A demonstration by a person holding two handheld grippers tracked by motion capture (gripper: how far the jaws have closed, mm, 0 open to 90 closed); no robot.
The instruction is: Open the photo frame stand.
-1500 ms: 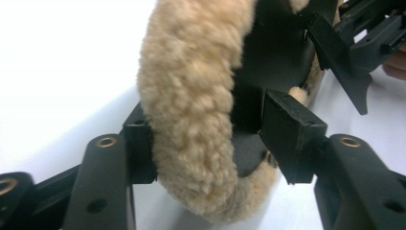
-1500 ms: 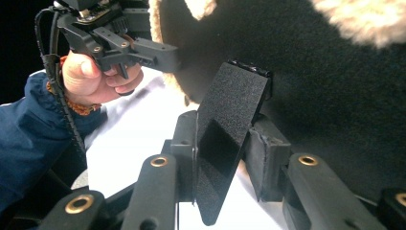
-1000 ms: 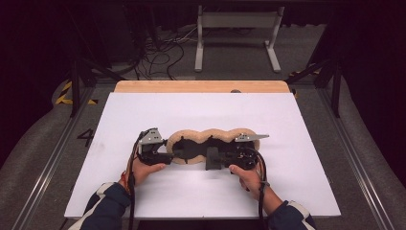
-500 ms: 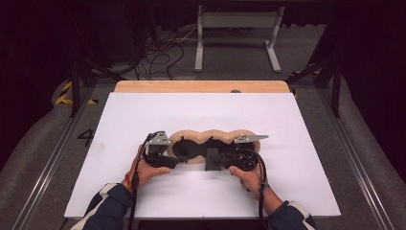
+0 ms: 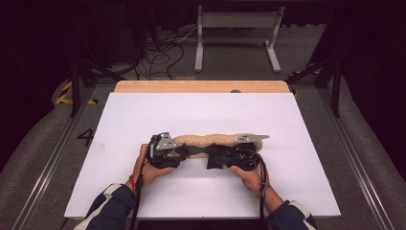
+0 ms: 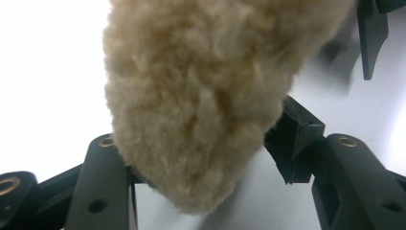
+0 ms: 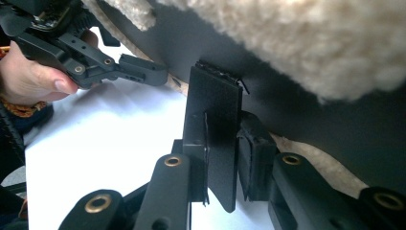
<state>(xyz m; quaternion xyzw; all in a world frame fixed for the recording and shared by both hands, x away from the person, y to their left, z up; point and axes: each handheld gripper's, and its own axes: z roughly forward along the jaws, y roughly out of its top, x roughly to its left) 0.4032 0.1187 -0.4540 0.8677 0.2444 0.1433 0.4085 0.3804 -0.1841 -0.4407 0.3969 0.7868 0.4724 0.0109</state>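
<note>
A long tan fleecy pad (image 5: 210,140) with a black backing lies across the middle of the white board (image 5: 191,110). My left gripper (image 5: 184,151) is at its left end. In the left gripper view that fleecy end (image 6: 201,96) fills the gap of the left gripper (image 6: 201,158), whose jaws have just been closing and press on it. My right gripper (image 5: 213,160) sits under the pad's middle. Its jaws have also just been closing, and in the right gripper view the right gripper (image 7: 220,163) pinches a flat black tab (image 7: 215,110) that hangs from the backing.
A wooden strip (image 5: 201,86) borders the board's far edge. Beyond it are floor cables (image 5: 163,48) and a metal stand (image 5: 237,19). Rails run along both sides of the table. The left gripper (image 7: 143,72) and its hand are in the right gripper view at upper left.
The left gripper has slid a little to the right onto the pad's left end. The right hand has kept still.
</note>
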